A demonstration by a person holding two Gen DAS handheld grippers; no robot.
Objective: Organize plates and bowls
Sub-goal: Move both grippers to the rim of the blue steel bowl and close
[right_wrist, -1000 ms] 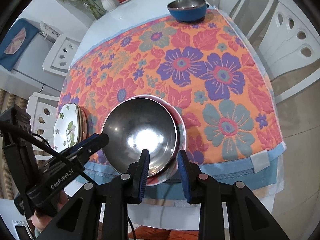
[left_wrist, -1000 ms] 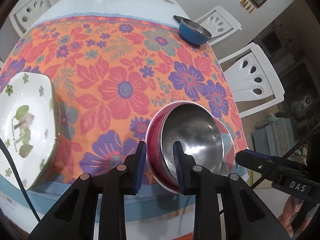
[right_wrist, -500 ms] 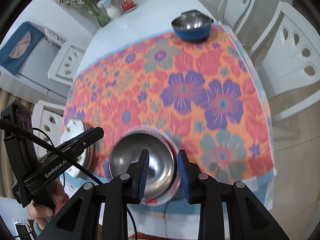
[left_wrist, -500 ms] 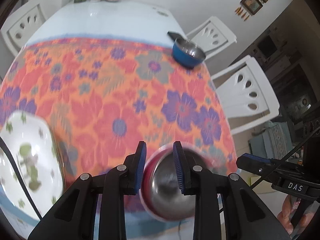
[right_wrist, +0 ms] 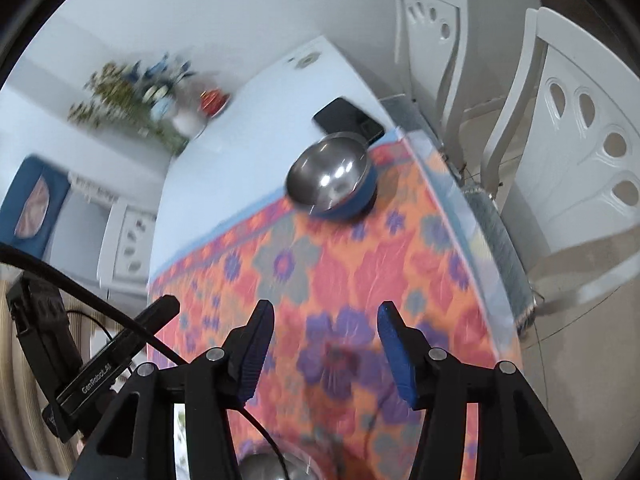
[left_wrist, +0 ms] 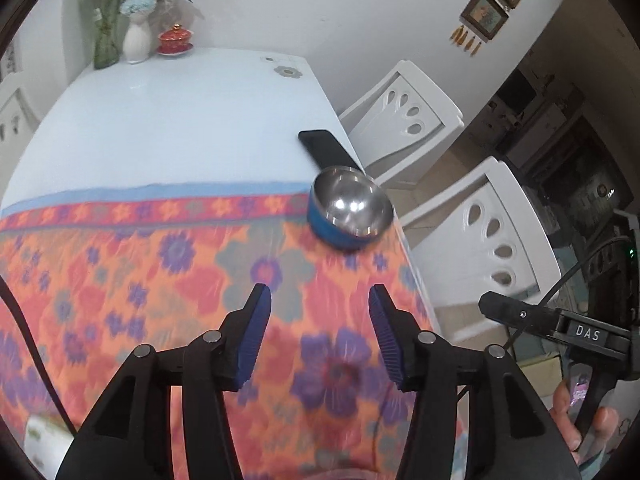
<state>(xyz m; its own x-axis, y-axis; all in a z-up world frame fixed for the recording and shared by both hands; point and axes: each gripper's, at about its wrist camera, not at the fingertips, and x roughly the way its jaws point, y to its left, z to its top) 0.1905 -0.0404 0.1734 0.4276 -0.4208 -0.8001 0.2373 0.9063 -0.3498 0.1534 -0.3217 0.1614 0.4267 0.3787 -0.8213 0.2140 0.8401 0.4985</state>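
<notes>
A blue bowl [left_wrist: 349,208] with a steel inside sits at the far right edge of the floral tablecloth [left_wrist: 160,264]; it also shows in the right wrist view [right_wrist: 332,178]. My left gripper [left_wrist: 319,336] is open and empty above the cloth, well short of the bowl. My right gripper [right_wrist: 326,346] is open and empty too. The steel bowl [right_wrist: 272,468] in the pink one shows only as a sliver at the bottom of the right wrist view. A corner of the floral plate [left_wrist: 38,440] peeks in at the lower left.
A black phone [left_wrist: 326,148] lies just behind the blue bowl. A vase with flowers [left_wrist: 136,36] and a red lidded cup [left_wrist: 175,38] stand at the table's far end. White chairs [left_wrist: 484,236] stand along the right side.
Both grippers have opened wide and moved forward over the table towards the blue bowl. The stacked steel and pink bowls have dropped out of the left view, below the fingers.
</notes>
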